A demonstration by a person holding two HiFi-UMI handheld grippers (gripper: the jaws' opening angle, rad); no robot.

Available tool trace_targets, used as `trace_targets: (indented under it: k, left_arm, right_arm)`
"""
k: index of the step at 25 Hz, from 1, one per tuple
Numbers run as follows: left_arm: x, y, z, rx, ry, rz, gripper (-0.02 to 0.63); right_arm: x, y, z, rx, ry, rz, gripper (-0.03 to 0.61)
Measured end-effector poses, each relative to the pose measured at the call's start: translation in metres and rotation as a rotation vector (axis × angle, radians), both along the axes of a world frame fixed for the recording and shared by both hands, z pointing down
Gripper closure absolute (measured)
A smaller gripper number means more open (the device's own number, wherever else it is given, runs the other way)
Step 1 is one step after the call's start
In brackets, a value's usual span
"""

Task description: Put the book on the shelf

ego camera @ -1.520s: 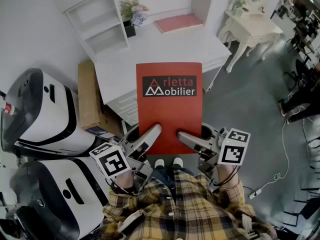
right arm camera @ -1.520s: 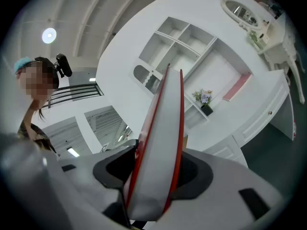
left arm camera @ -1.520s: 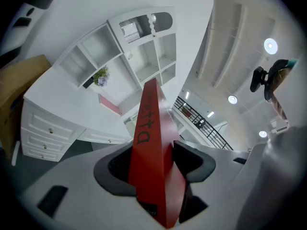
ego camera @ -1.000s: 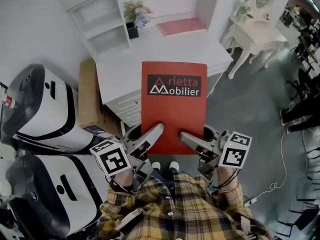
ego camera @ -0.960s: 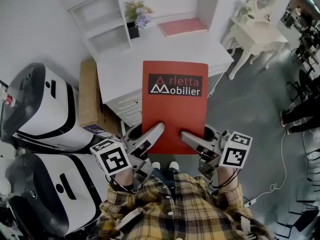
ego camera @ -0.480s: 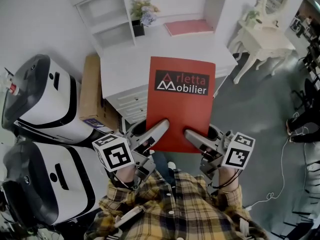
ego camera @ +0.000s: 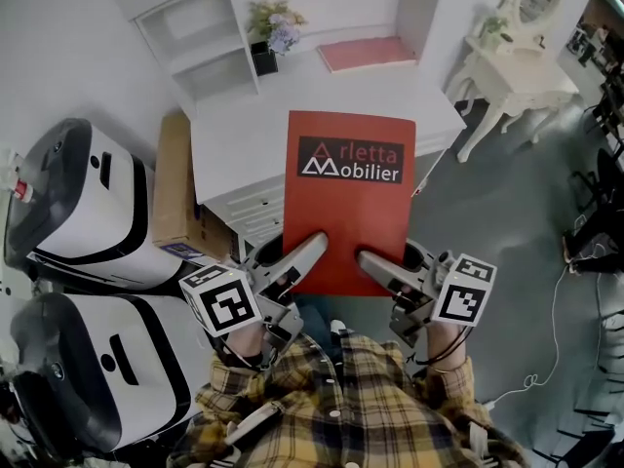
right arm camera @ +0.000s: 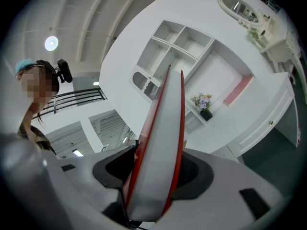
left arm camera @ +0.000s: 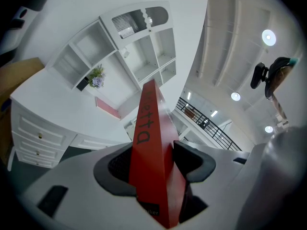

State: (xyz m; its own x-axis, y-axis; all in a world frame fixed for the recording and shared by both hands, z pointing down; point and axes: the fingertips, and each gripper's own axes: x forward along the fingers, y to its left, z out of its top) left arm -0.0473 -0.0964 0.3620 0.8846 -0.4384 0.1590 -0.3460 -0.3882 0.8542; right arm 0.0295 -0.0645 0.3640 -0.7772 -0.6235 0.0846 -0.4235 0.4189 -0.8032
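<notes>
- Left claw (ego camera: 308, 249) and right claw (ego camera: 370, 260) both clamp the near edge of the thin red book (ego camera: 349, 203), likely preventing twist
- Far edge points toward the white open shelf (ego camera: 195, 55)

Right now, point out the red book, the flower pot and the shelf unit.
red book (ego camera: 349, 213): head view, middle of the cover.
flower pot (ego camera: 263, 61): head view, the dark pot.
shelf unit (ego camera: 210, 50): head view, middle board.

Book over the desk, shelf beyond.
The book (ego camera: 348, 203) overhangs the desk (ego camera: 234, 135), its near edge between the jaws of the left gripper (ego camera: 310, 248) at 7 o'clock and the right gripper (ego camera: 370, 259) at 5. The shelf (ego camera: 200, 42) stands at 11, with a flowerpot (ego camera: 261, 57) just beside it.
</notes>
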Motion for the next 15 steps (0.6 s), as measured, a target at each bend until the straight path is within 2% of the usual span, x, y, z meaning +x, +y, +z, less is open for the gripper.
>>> trace_targets:
  k: [10, 15]
  left_arm:
    - [0.0004, 0.0, 0.0005, 0.001, 0.001, -0.016, 0.36]
    - [0.0014, -0.0014, 0.0013, 0.04, -0.007, -0.007, 0.36]
  right_arm:
    - [0.0001, -0.0006, 0.0003, -0.001, -0.001, -0.013, 0.337]
    - [0.0015, -0.0018, 0.0025, 0.041, -0.005, -0.008, 0.336]
